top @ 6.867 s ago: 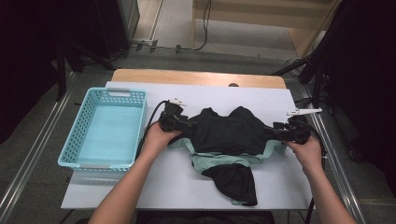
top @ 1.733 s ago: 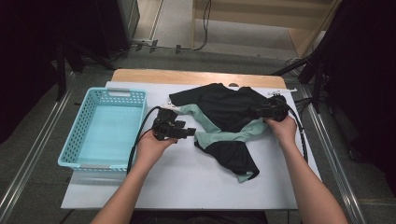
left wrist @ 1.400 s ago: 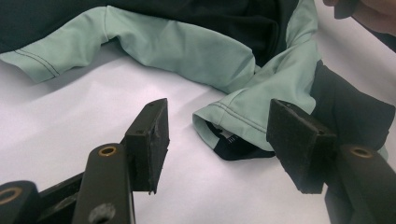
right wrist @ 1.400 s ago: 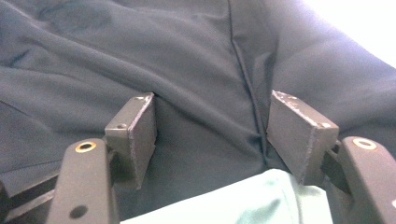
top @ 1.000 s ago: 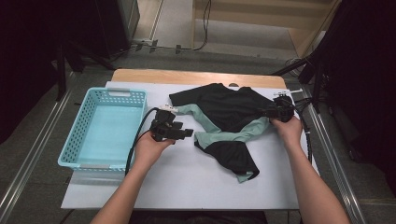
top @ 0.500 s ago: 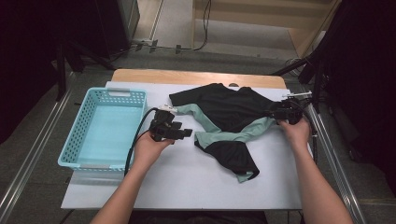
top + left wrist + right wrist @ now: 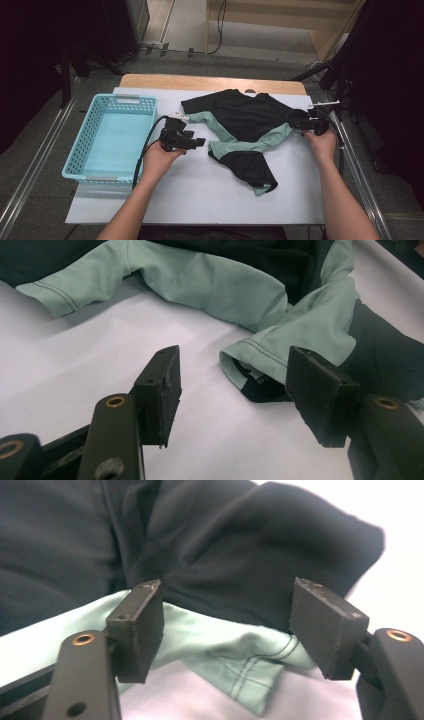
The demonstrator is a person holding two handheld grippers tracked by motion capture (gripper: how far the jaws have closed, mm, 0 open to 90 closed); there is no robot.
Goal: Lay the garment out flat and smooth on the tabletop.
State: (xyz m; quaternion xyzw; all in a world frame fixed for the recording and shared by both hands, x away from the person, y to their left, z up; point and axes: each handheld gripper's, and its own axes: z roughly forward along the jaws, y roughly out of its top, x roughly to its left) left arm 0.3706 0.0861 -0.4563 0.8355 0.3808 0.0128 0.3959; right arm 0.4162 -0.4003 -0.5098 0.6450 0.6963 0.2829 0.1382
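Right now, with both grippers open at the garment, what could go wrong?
1. The right gripper straddles a green cuff beneath a black fold; closing may catch both layers.
2. The left gripper faces a rumpled green hem; it may pinch only the edge and slip.
3. The lower flap lies bunched, so pulling could drag it crooked.

Open right claw (image 7: 227,630) straddles the garment's (image 7: 225,570) mint cuff (image 7: 245,672).

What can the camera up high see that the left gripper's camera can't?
The high view takes in the blue basket, both forearms and the right gripper at the shirt's far edge. The left gripper view shows close-up stitching on a mint sleeve hem and its own open jaws. Both show the black and mint shirt on the white table.
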